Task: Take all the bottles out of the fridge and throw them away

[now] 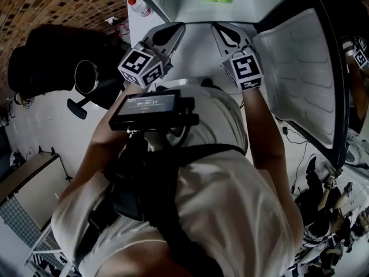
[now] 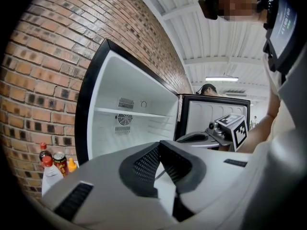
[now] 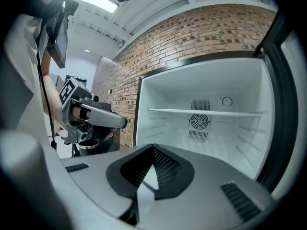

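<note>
no writing reads clearly: the can [image 2: 60,162] among the bottles [image 2: 48,175] wears a dark red label too small to make out, and the chest screen [image 1: 147,104] shows pale blurred digits (each gripper's cube [image 1: 141,65] bears only black-and-white squares). the left gripper [image 2: 160,143] has its jaws pressed together, the right gripper [image 3: 153,147] likewise, both pointing into the open fridge [image 2: 120,123]. the bottles stand by the brick wall [image 2: 43,75] just left of the fridge, well apart from both pairs of jaws
</note>
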